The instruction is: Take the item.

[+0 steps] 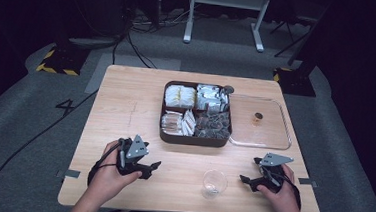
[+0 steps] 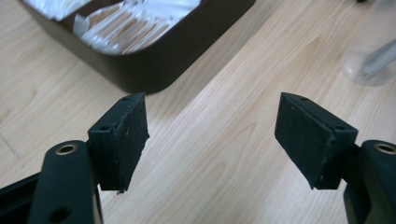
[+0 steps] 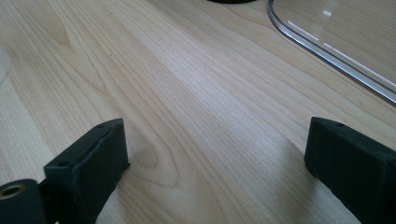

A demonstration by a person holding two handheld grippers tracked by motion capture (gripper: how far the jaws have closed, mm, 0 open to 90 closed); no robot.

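The left tool (image 1: 154, 167) hovered near the worktop's (image 1: 125, 116) front-left corner, jaws released and empty, just short of the brown tray's (image 1: 193, 139) front wall. The right tool (image 1: 243, 179), also released and empty, sat by the front edge, bare wood between it, the glass cup (image 1: 214, 183) and the clear lid (image 1: 261, 141).

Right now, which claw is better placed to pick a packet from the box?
Probably left. The left claw is open near the dark box, whose packets show just ahead. The right claw faces bare table.
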